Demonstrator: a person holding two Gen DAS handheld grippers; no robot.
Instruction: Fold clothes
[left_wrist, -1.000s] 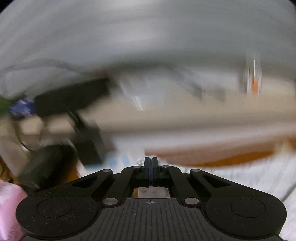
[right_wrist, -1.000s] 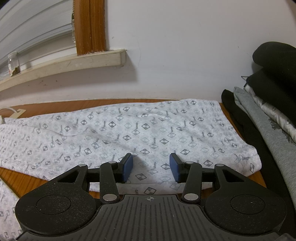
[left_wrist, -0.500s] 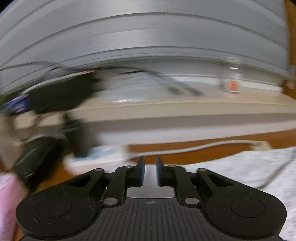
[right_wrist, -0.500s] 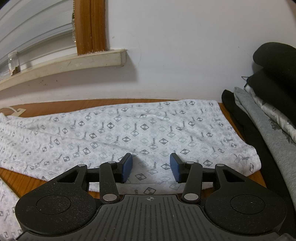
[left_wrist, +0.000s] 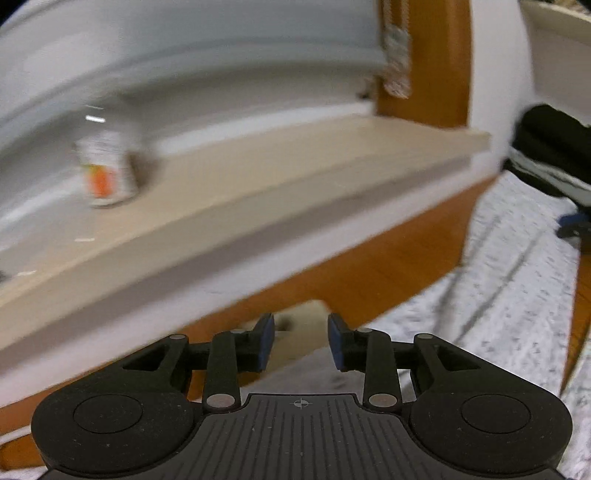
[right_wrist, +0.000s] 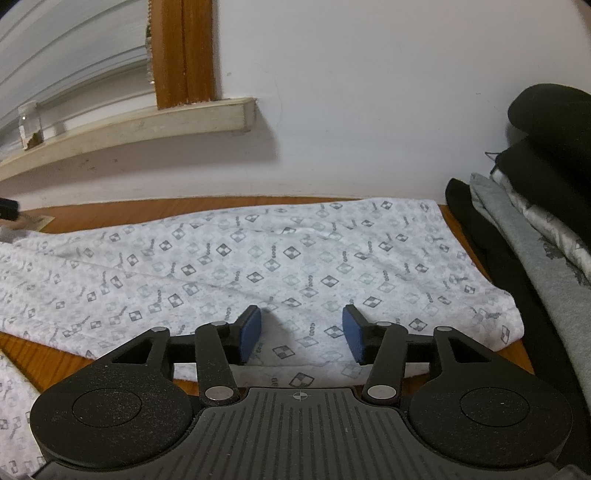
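Jaws of both grippers opening, nothing between; patterned garment (right_wrist: 280, 258) lies flat, long axis left-right along wall.

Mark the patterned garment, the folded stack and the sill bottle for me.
patterned garment (right_wrist: 280, 254), right wrist view, flat middle of the cloth
folded stack (right_wrist: 554, 236), right wrist view, grey layer
bottle (right_wrist: 28, 125), right wrist view, glass body

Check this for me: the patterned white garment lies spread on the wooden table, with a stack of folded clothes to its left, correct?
Not quite. The stack of folded clothes sits to the right of the patterned white garment, not the left, as the right wrist view shows. The garment does lie spread on the wooden table.
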